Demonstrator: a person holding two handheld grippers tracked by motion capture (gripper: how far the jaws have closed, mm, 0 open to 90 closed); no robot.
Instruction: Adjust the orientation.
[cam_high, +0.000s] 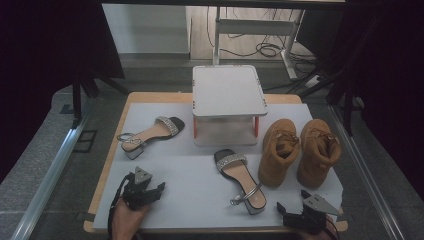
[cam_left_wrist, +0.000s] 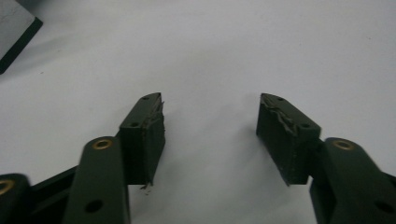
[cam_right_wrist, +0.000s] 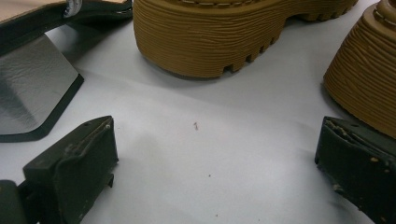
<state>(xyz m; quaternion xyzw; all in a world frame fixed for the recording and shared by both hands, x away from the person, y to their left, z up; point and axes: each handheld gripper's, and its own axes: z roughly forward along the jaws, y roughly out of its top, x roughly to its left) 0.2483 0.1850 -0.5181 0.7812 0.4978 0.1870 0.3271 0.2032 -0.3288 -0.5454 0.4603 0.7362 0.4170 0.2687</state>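
I hold the left gripper (cam_high: 150, 192) over bare mat (cam_high: 200, 195), jaws apart, nothing between them. My right gripper (cam_right_wrist: 215, 144), jaws wide and empty, faces the nearer boot (cam_right_wrist: 233, 32).

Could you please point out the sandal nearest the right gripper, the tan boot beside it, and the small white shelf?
Near sandal (cam_high: 240, 175): high view, on its insole.
Left tan boot (cam_high: 279, 152): high view, on its upper.
White shelf (cam_high: 227, 90): high view, on its bare top surface.

Dim, soft overhead light; dark edges, faint shadows, slightly blurred close-ups
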